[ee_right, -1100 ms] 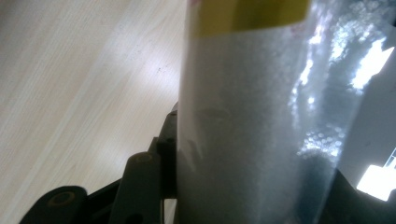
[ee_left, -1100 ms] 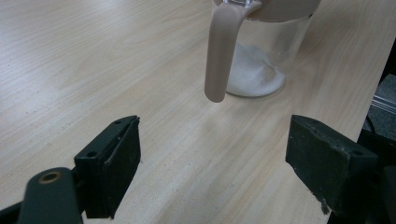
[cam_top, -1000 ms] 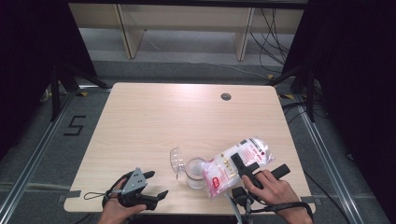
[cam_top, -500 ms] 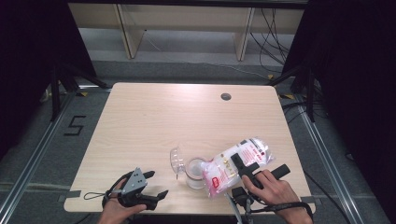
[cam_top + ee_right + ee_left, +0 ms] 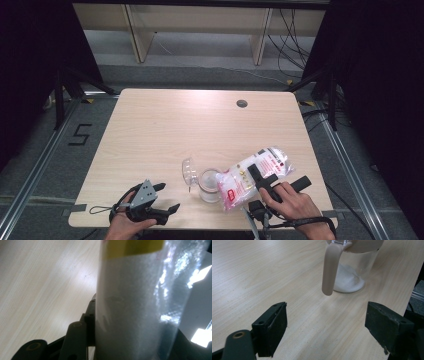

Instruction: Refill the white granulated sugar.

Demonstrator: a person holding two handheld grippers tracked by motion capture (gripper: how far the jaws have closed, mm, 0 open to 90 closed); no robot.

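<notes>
Sugar bag [image 5: 252,175], a clear plastic pouch of white granules with red print, lies tilted in the lower right of the high view, its lower end over the clear jar [image 5: 209,184]. Right gripper [image 5: 261,179] is clamped on the bag; in the right gripper view the film [image 5: 135,310] sits between the jaws. White granules cover the jar's bottom, and its hinged lid [image 5: 189,172] stands open on the left. Left gripper [image 5: 167,197] rests at the lower left on the tabletop [image 5: 200,125], jaws spread wide, grasping nothing.
</notes>
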